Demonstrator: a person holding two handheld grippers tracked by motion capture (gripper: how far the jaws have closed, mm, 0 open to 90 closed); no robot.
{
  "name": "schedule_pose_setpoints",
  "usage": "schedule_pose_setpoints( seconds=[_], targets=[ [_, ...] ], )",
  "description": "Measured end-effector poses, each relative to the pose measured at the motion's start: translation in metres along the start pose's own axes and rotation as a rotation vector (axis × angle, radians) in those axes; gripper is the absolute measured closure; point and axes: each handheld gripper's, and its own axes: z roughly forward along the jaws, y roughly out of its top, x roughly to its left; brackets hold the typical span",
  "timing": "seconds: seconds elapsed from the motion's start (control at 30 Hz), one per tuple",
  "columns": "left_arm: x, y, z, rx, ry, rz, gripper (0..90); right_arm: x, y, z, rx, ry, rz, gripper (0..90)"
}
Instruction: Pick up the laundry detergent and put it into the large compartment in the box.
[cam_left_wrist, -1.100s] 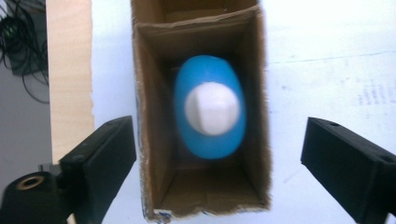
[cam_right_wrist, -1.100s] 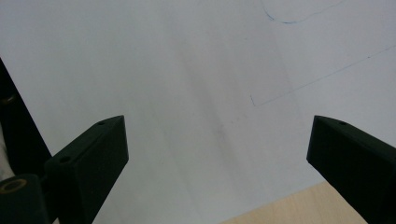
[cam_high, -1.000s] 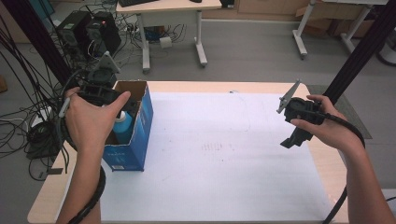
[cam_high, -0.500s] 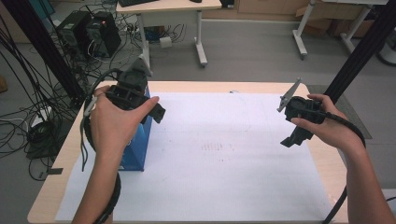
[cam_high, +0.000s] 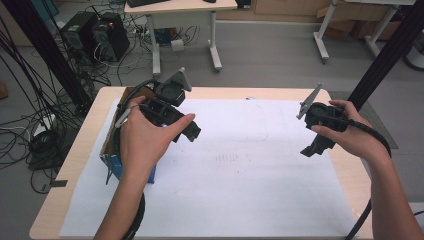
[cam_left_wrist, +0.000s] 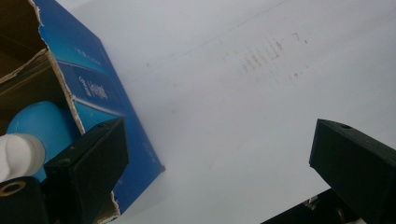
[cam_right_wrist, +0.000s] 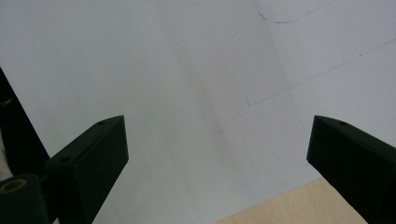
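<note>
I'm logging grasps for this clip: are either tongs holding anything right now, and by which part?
Nothing is held. The left tongs and right tongs both stand open over the white sheet.

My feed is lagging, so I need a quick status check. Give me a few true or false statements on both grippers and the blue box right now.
1. The left gripper has its jaws open with nothing between them. True.
2. The right gripper grips the blue bottle. False: its jaws are open and empty, above the white sheet.
3. The bottle sits inside the blue box. True.
4. The box stands at the table's right edge. False: it is at the left.
</note>
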Motion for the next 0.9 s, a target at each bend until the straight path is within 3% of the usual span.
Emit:
schedule_pose_setpoints(
  seconds=[0.2,0.53,0.9],
  targets=[
    [-0.0068,0.0006,-0.0002,0.006,0.006,0.016,5.1,0.0011,0.0016,-0.0002,0.004,0.001,-0.002,5.4],
    [-0.0057,-0.0016,0.0076,0.022,-0.004,0.017,5.0,0.0019,0.0044,0.0001,0.005,0.0,-0.01,5.4],
    [-0.0103,-0.0047,0.0054,0.019,0.004,0.023,4.9,0.0027,0.0055,0.0015,0.003,-0.001,-0.016,5.4]
  ],
)
